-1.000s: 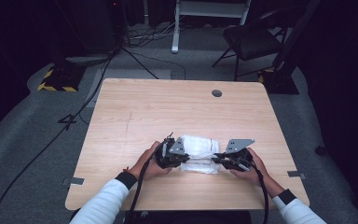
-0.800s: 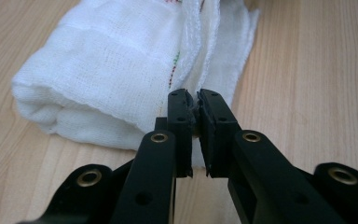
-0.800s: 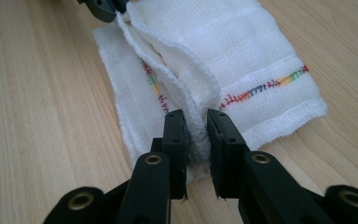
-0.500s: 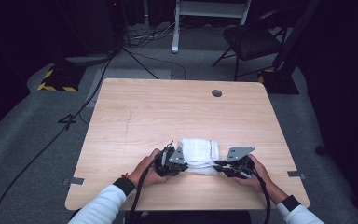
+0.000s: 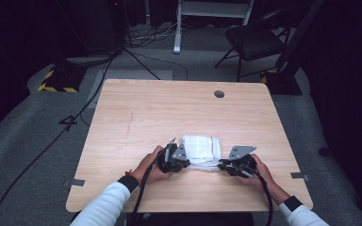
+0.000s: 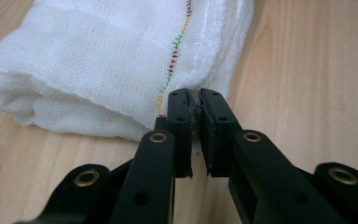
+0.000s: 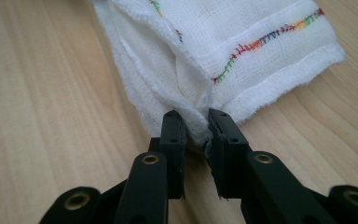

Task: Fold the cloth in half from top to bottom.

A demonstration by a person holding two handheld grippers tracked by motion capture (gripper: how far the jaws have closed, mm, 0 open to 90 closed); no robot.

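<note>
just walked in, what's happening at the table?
A person is working a folded white cloth on the wooden table with a hand-held gripper in each hand. The left gripper has its fingers pinched shut on the cloth's stitched edge. The right gripper is shut on a bunched corner at the other side. The cloth lies folded in several layers near the person's edge of the table, one gripper at each end.

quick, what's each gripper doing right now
Left tongs: shut on the hem of the folded white cloth.
Right tongs: shut on a bunched corner of the same cloth.
</note>
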